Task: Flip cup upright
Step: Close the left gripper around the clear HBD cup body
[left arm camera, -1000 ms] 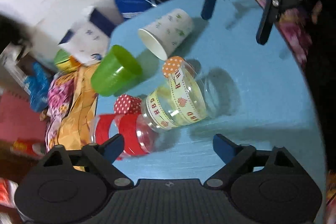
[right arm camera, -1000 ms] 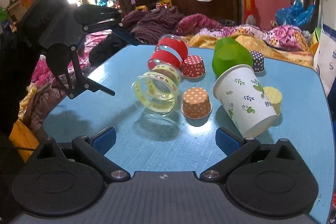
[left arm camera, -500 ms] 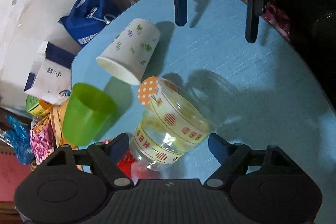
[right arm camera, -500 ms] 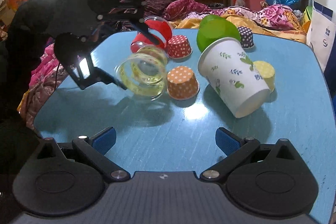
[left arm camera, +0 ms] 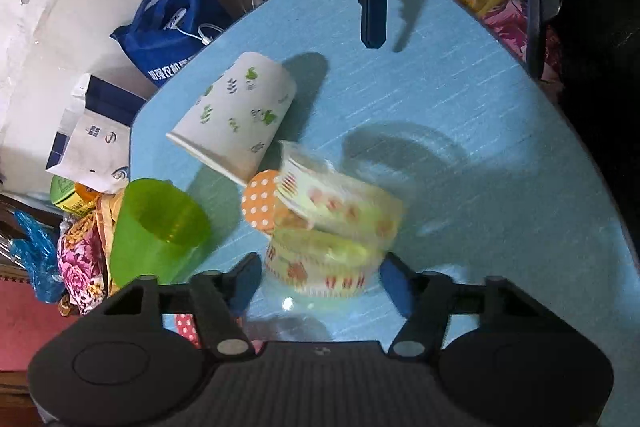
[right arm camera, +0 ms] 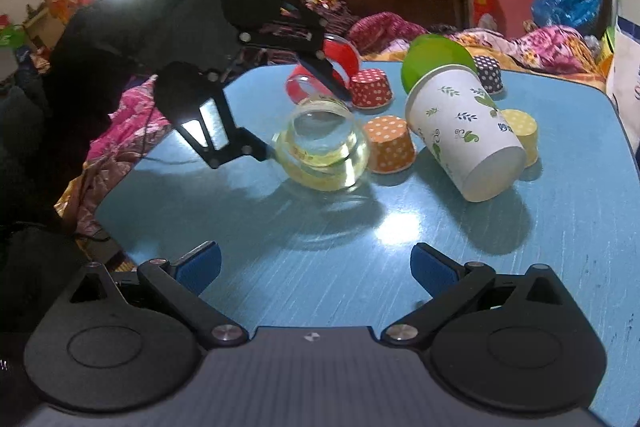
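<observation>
Item 1: clear cup w/ yellow ribbon bands (left arm camera: 332, 231), task obj. On its side on the blue table (left arm camera: 460, 115), blurred in my left wrist view. Sits between the fingers of my left tongs (left arm camera: 320, 279); pads flank it on both sides, contact not resolvable, so I can't tell if they're clamped yet or just straddling. From the right wrist view the cup (right arm camera: 322, 147) shows its round clear base toward that camera, so its long axis runs roughly along the line between my 2 tongs, mouth toward the left one.

Item 2: right tongs (right arm camera: 316, 267). Spread wide, holding nothing, well apart from the cup, across the table. Left is clearly the nearer; judged the working hand.

Item 3: orange dotted cupcake liner (left arm camera: 262, 205). Touching or just beside the cup on 1 side; may get nudged when the cup tips up.

Item 4: white paper cup w/ leaf print (left arm camera: 236, 119), on its side, near.

Item 5: green cup (left arm camera: 160, 223), on its side at the table edge, near.
</observation>
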`<state>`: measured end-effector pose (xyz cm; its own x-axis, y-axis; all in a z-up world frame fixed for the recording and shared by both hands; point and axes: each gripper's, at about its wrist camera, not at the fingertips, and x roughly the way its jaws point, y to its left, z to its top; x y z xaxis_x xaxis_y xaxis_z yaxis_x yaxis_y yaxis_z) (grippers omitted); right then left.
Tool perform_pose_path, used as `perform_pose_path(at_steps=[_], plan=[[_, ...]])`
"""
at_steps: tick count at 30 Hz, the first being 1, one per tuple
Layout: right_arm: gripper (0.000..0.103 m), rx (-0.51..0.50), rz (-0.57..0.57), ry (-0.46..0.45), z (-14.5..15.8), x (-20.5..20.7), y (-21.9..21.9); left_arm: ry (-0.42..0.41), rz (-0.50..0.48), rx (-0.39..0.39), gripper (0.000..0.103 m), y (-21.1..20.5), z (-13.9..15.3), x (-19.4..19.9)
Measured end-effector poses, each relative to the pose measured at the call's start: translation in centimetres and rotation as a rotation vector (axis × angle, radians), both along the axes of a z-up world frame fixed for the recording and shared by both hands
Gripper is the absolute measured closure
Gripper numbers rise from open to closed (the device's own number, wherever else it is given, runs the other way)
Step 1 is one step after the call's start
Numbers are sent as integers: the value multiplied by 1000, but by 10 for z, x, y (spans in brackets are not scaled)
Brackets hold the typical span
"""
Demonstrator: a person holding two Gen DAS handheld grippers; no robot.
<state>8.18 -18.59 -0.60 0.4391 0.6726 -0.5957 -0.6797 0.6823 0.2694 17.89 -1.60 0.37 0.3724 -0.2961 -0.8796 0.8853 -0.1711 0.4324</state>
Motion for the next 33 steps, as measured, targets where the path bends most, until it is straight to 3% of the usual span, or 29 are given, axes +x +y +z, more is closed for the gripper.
perform_pose_path(at_steps=[5,8,14,18,21,24,30,33], plan=[[1,35,4,-17,-1,-2,-11,-8,57,7,40,-5,0,-13],[1,53,15,-20,-3,0,-15,4,141,-22,41,-4,4,-20],[1,116,52,-15,-11,10,-20,37,489,-176,41,7,16,-31],[1,191,30,54,-19,24,-26,33,767,-220,41,10,7,-38],[1,261,-12,119,-21,33,-37,90,988,-350,41,16,13,-44],[1,312,-60,137,-16,41,-46,222,1179,-547,41,27,15,-51],[1,260,-110,180,-11,55,-37,430,1434,-872,41,32,-4,-73],[1,203,-131,194,-6,61,-25,464,1487,-963,41,31,-5,-84]])
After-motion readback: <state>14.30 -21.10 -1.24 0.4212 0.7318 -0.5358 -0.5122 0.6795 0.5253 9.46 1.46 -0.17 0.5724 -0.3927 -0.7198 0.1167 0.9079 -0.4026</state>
